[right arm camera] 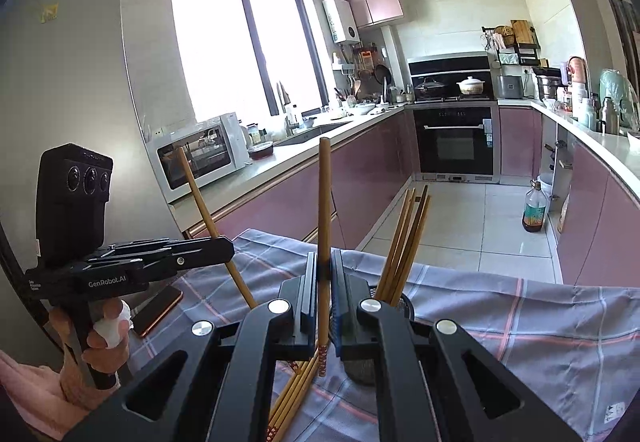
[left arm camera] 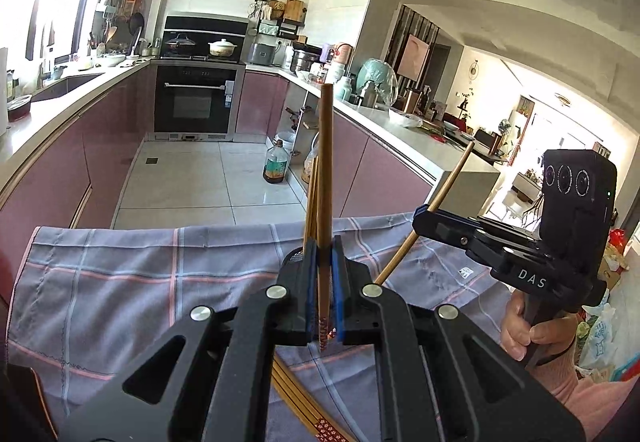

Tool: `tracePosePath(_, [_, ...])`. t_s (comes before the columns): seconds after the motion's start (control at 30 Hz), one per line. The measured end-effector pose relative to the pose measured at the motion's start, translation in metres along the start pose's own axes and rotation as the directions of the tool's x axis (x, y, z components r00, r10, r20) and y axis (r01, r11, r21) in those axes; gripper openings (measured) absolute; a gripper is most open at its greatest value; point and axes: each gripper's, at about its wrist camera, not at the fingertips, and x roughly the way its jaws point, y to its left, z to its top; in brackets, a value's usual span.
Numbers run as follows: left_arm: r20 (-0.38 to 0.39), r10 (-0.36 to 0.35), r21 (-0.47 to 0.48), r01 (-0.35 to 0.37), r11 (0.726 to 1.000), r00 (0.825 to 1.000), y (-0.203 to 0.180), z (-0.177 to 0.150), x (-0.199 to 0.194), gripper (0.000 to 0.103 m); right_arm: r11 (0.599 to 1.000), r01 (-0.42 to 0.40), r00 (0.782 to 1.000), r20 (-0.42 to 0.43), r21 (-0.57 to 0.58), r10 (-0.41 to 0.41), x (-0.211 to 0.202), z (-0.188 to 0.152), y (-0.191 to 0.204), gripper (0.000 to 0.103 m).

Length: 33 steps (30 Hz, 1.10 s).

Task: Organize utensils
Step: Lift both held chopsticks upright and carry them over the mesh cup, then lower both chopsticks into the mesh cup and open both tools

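Note:
My left gripper (left arm camera: 323, 247) is shut on a brown chopstick (left arm camera: 325, 170) that stands almost upright, patterned end down. It also shows in the right wrist view, where the left gripper (right arm camera: 229, 242) holds its tilted chopstick (right arm camera: 200, 194). My right gripper (right arm camera: 322, 263) is shut on a second upright chopstick (right arm camera: 325, 202); from the left it appears as the right gripper (left arm camera: 423, 211) with a slanted chopstick (left arm camera: 448, 186). A black mesh holder (right arm camera: 407, 305) with several chopsticks (right arm camera: 404, 242) stands just behind the fingers. Loose chopsticks (right arm camera: 292, 394) lie on the checked cloth (right arm camera: 520, 322) below.
A phone (right arm camera: 158, 310) lies on the cloth's left part near a hand (right arm camera: 106, 338). Beyond the cloth's far edge the tiled floor drops away, with an oil bottle (right arm camera: 534, 212) on it. Pink-fronted counters run along both sides; a fridge (right arm camera: 80, 82) stands at left.

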Motion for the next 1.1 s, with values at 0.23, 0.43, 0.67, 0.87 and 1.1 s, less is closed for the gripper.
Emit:
tracePosePath(0.23, [0.041,-0.007,0.014,0.007,1.0,0.999,-0.007,0.026,0.001,0.008,1.0,0.004,0.999,0.049,-0.009,-0.003,-0.005,0.019,-0.004,0.005])
tracePosePath(0.43, [0.054,0.004,0.022,-0.005,1.0,0.999,-0.01,0.04,0.012,0.008,1.0,0.021,0.998,0.067,-0.011,-0.02,-0.001,0.031,-0.01,0.005])
tracePosePath(0.67, [-0.002,0.041,0.026,-0.04,0.999,0.999,-0.011,0.041,0.043,0.008,0.999,0.046,0.998,0.04,0.017,-0.046,0.015,0.029,-0.025,0.005])
tracePosePath(0.87, [-0.068,0.059,0.025,-0.057,0.998,0.996,-0.004,0.036,0.071,0.007,0.998,0.058,0.998,-0.016,0.024,-0.058,0.033,0.02,-0.031,0.005])
tracePosePath(1.1, [-0.139,0.065,0.036,-0.06,0.998,0.988,0.004,0.03,0.094,0.008,0.997,0.059,0.994,-0.097,0.054,-0.054,0.053,0.013,-0.042,0.005])
